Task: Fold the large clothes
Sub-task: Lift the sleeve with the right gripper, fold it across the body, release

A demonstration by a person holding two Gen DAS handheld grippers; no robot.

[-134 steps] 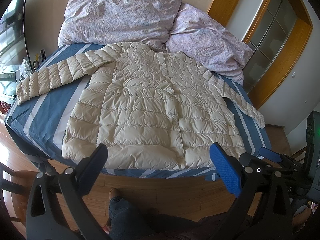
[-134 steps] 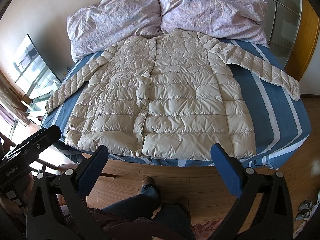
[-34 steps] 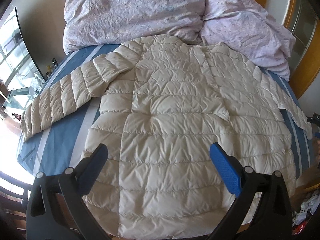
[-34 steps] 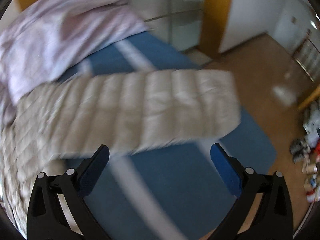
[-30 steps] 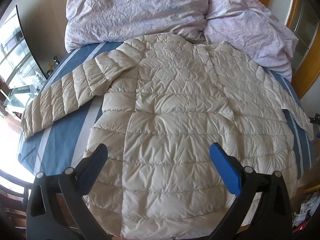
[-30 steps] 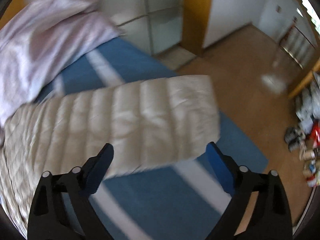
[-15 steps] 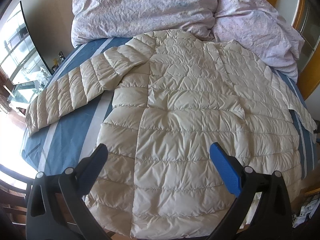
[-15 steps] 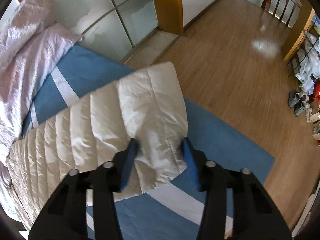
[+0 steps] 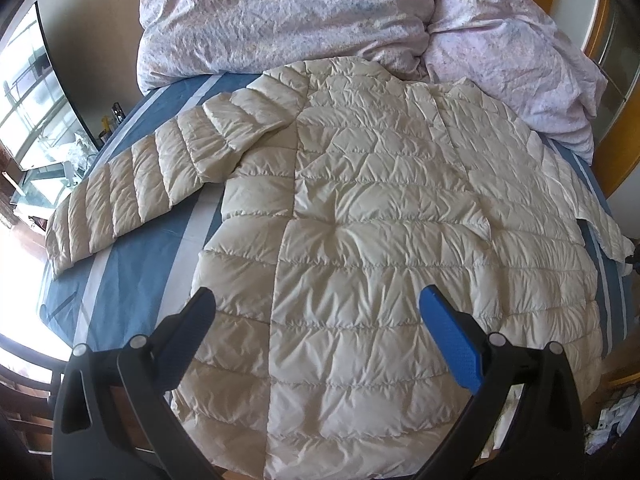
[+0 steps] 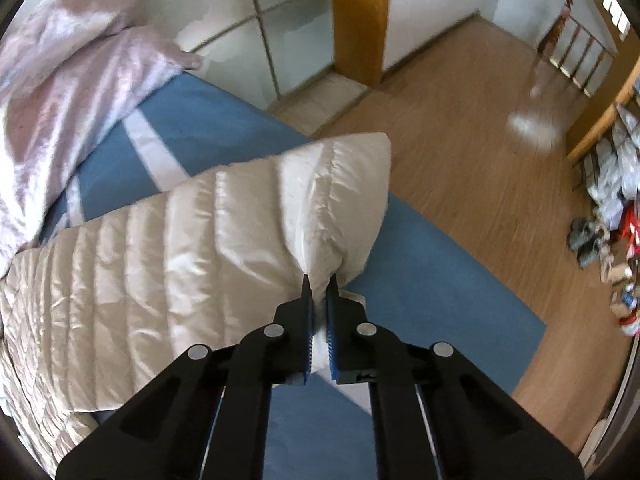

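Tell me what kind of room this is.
A bedroom, most likely: a bed with a blue striped sheet, two lilac pillows at its head, and a cream puffer jacket spread on it.

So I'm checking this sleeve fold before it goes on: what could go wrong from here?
The right gripper pinches only a small bunch of slick fabric at the cuff of the right sleeve, so it may slip out when pulled. The left gripper is open above the jacket, pinning nothing, so pulling the sleeve could drag the jacket across the bed.
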